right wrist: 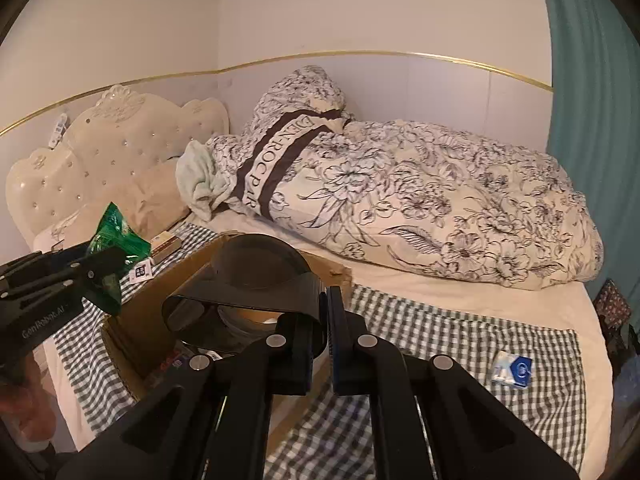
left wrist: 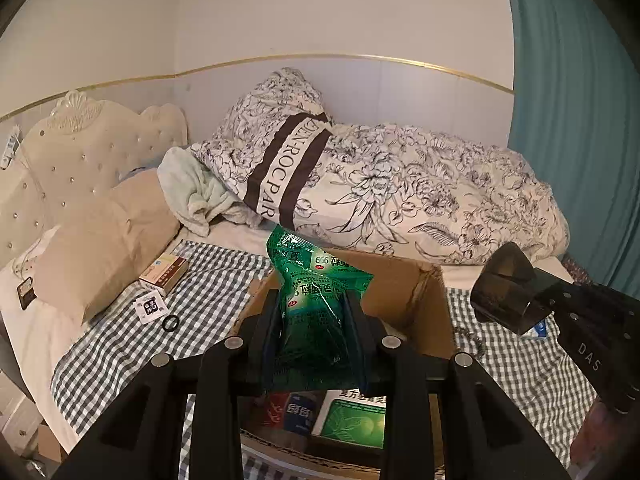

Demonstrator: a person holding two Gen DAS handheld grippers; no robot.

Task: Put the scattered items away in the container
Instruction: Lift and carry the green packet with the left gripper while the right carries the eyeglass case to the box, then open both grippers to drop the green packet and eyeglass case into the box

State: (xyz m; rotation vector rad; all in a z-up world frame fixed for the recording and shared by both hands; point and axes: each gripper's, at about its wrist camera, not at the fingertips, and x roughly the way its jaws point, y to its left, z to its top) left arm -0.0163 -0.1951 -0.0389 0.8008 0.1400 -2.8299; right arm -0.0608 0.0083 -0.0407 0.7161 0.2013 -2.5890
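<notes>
Far left on the checked cloth (left wrist: 112, 344), a small medicine box (left wrist: 164, 273), a white tag (left wrist: 149, 306) and a black ring (left wrist: 171, 323) lay loose, not yet collected. My left gripper (left wrist: 316, 312) was clamped on the green sachet pack (left wrist: 316, 276), held upright over the open cardboard box (left wrist: 420, 312) so it would drop in among the packets already inside, as I judged. To the right, my right gripper (right wrist: 324, 320) pinched the wall of a dark plastic cup (right wrist: 248, 292), mouth sideways, above the same box. A blue-and-white packet (right wrist: 514, 370) waited well apart, far right.
</notes>
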